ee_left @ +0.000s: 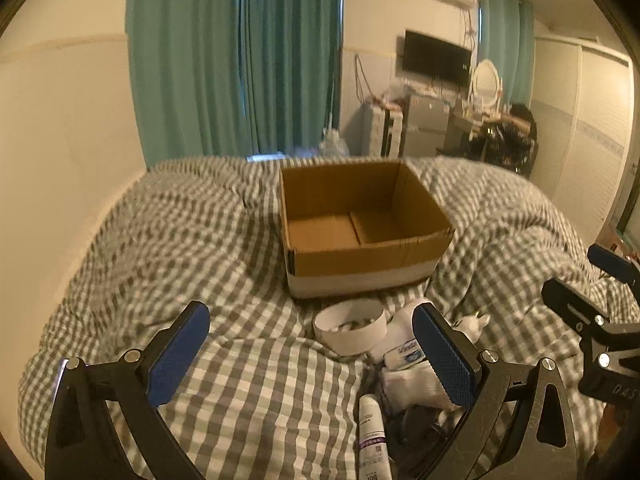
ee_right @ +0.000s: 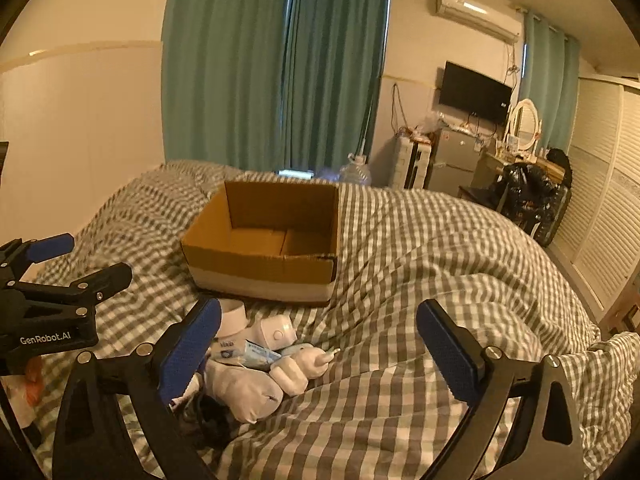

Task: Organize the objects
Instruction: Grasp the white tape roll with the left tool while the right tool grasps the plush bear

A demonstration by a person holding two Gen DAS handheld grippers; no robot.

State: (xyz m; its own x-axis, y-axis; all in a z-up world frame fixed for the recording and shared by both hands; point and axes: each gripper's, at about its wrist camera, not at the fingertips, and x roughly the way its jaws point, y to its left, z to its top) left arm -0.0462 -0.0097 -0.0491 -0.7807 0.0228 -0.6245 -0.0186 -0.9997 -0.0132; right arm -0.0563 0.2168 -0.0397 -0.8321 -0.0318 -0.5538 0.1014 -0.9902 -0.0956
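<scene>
From the left wrist, the left gripper [ee_left: 310, 354] hangs with jaws spread wide and nothing between them, above the checked quilt [ee_left: 248, 392]. A white round tub [ee_left: 350, 330], tissue packets [ee_left: 404, 354] and a tube [ee_left: 371, 436] lie heaped just before the empty cardboard box [ee_left: 360, 232]. From the right wrist, the right gripper [ee_right: 320, 354] is likewise released, the heap [ee_right: 264, 360] beside its left finger, the box beyond mid-bed.
</scene>
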